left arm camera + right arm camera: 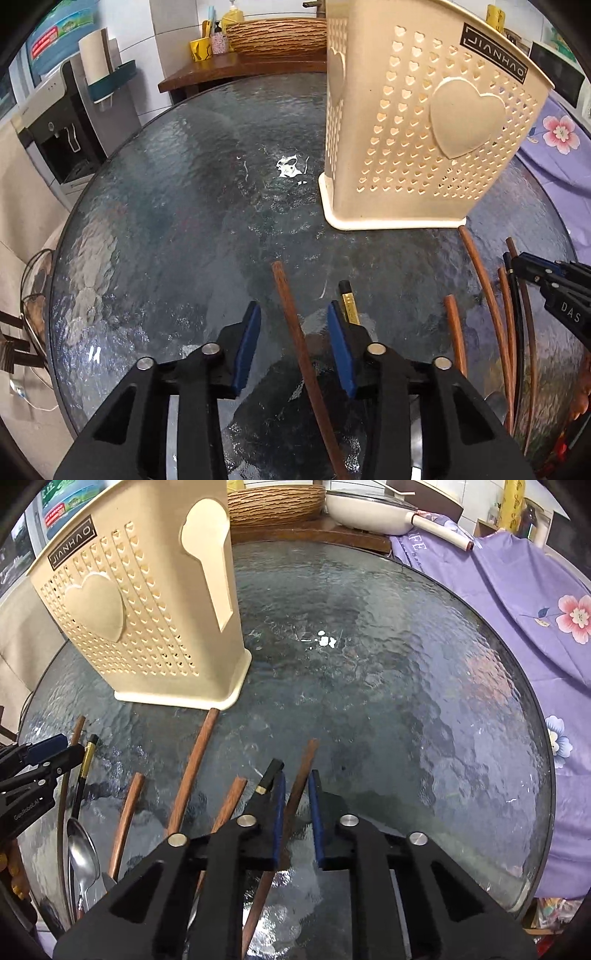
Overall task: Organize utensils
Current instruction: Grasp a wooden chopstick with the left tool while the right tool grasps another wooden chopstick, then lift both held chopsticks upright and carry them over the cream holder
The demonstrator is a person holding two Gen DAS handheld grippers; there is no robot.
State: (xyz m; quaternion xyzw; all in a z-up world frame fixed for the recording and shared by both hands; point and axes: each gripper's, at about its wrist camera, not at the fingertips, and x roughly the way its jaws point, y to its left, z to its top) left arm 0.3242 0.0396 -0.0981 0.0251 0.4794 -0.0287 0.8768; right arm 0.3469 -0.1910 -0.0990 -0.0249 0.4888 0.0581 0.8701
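Note:
A cream perforated utensil holder [421,122] stands on the round glass table [184,221]; it also shows in the right wrist view [147,620]. Several brown wooden chopsticks lie in front of it. My left gripper [294,325] is open, with one brown chopstick [295,325] lying between its blue pads. A black-and-gold chopstick [347,299] lies just right of it. My right gripper [297,797] has its pads close around a brown chopstick [303,771], almost touching it. A metal spoon [82,853] lies at the lower left.
A purple floral cloth [517,609] covers the right side beyond the table. A wooden shelf with a woven basket [277,35], a yellow cup and bottles stands behind. A water dispenser [55,129] stands at the left. A white pan [369,509] sits at the back right.

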